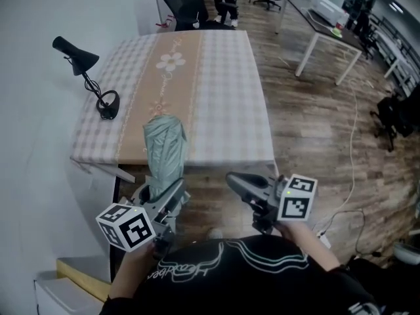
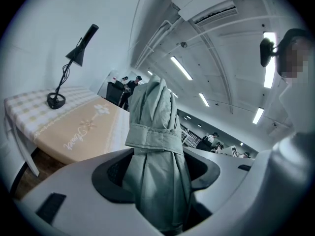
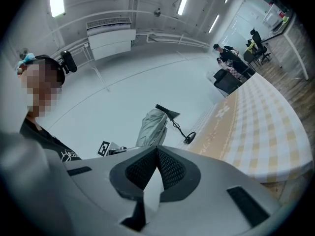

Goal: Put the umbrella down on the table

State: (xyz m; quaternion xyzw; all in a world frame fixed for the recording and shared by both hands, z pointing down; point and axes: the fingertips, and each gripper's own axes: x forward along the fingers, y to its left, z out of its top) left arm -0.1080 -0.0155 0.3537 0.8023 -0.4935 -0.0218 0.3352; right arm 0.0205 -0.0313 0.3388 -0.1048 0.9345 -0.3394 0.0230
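Just one umbrella [image 1: 164,151] is seen, pinched by the left gripper [image 1: 162,194] near one table [image 1: 223,97]; the right gripper [image 1: 235,179] is pressed together.

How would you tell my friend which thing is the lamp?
Find the big table with the checked cloth and look along its side by the white wall. The lamp stands there on a round base with a thin neck. It is black and skinny, unlike the fat grey-green folded umbrella nearby.
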